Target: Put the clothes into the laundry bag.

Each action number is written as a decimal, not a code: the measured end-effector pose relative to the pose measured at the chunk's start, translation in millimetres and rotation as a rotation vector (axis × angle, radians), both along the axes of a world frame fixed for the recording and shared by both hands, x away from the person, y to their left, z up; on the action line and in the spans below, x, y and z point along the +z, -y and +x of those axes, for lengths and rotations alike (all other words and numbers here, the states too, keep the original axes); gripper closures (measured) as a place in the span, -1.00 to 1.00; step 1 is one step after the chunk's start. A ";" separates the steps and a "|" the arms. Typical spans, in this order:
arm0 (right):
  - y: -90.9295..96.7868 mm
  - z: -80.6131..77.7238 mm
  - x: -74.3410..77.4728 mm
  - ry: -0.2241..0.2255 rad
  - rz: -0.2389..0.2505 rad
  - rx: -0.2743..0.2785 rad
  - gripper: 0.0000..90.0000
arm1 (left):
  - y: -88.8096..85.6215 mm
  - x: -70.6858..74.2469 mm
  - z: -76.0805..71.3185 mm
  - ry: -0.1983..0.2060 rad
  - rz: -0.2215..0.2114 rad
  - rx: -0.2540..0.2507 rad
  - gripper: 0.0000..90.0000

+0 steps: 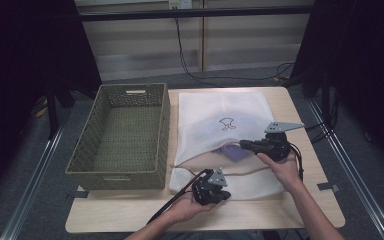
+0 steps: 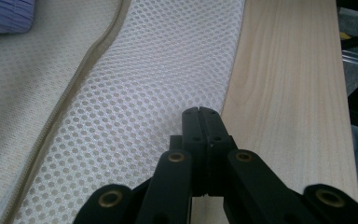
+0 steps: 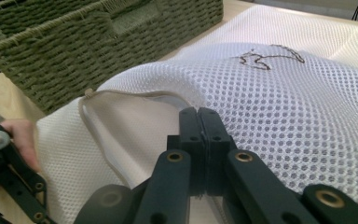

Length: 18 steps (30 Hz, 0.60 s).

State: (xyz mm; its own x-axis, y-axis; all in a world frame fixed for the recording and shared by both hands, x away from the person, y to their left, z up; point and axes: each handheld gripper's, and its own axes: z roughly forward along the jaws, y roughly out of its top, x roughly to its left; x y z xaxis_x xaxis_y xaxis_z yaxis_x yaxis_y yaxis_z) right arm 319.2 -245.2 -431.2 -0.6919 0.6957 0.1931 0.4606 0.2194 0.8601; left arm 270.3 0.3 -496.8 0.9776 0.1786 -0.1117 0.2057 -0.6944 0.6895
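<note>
A white mesh laundry bag [image 1: 215,107] lies on the wooden table, with a small dark embroidered mark [image 1: 226,123] on its top. My right gripper [image 1: 244,144] is shut on the upper layer of the bag [image 3: 307,102] beside the zip edge [image 3: 130,95] and holds it raised, so the mouth gapes. A purple cloth [image 1: 235,153] shows inside the mouth. My left gripper [image 1: 225,195] is shut, its tips [image 2: 199,114] low over the bag's lower mesh layer [image 2: 158,70] near the front edge. Whether it pinches the mesh I cannot tell.
An olive woven basket [image 1: 80,167] stands left of the bag, close to it [image 3: 74,60]. Bare table [image 1: 130,215] runs along the front. Cables lie on the floor behind, and dark stands flank the table.
</note>
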 end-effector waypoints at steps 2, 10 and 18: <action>-0.5 -2.2 2.3 0.005 0.001 0.002 0.99 | 0.3 -0.1 -0.1 0.005 -0.004 -0.001 1.00; -5.6 -11.8 11.7 0.031 -0.004 0.016 0.99 | 0.6 -0.8 -0.9 0.011 -0.014 0.006 1.00; -10.4 -26.3 16.7 0.039 -0.015 0.049 0.99 | 0.6 0.8 -0.4 0.010 0.008 0.006 1.00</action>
